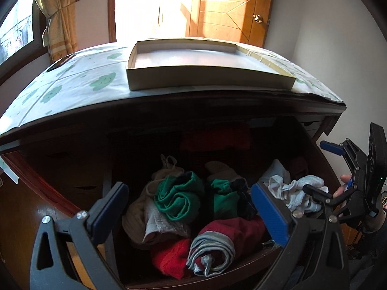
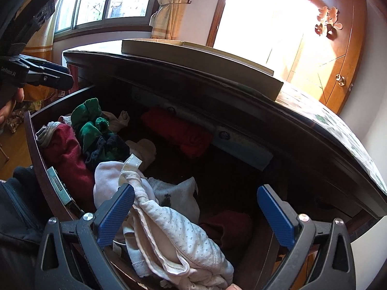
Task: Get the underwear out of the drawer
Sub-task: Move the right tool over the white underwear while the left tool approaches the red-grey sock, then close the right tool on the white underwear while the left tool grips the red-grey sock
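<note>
"Where's the underwear?"

"In the open drawer [image 2: 36,145], all in a heap. A white pair [image 2: 169,227] lies under the right gripper [image 2: 196,215]."

"Are its fingers shut?"

"No, wide apart. The left gripper [image 1: 191,210] is spread too, over green pairs [image 1: 179,198]."

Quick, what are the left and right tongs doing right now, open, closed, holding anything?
Left tongs: open, empty, above the rolled clothes in the drawer.
Right tongs: open, gripping nothing, over the white underwear.
</note>
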Available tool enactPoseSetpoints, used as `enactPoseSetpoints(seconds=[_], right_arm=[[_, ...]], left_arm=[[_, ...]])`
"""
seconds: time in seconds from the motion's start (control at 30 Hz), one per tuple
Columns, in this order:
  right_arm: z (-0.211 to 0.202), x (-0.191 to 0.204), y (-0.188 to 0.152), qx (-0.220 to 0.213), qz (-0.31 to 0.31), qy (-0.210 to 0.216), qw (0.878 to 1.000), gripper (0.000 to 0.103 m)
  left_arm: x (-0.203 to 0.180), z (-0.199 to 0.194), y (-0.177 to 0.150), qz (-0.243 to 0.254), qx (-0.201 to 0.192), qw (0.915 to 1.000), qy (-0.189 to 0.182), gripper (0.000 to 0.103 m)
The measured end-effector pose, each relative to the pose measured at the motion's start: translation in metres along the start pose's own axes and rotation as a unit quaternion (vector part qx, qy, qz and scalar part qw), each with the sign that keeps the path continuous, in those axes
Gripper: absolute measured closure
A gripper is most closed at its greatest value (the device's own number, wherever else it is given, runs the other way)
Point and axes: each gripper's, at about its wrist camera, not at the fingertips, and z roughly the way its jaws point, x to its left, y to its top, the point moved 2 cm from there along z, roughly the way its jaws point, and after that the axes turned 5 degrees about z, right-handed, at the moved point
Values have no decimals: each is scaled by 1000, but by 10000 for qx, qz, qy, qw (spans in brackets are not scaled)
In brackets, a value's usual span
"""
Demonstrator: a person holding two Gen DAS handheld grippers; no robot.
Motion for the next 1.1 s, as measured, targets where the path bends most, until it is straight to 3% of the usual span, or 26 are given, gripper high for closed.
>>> enactPoseSetpoints(seconds=[0.17, 0.67, 0.83, 0.9, 1.1], right_arm=[[2, -2, 2, 115, 14, 45, 9999, 0], [-8, -3, 10, 155, 34, 181, 9997, 0], [-7, -6, 9, 384, 149, 349, 9985, 0], [-5, -6, 8, 538, 214, 421, 9974, 0], [1, -9, 6, 843, 333, 488, 9947, 1]], left_arm=[[-2, 6, -5, -29, 167, 9994, -293, 0], [-15, 31, -26, 202, 826, 9942, -651, 2], [-16, 45, -34, 176, 1131, 9894, -891, 18], [-18, 49, -37, 200, 1208, 9876, -986, 32], [-24, 56, -42, 276, 1313, 9835, -1213, 56]])
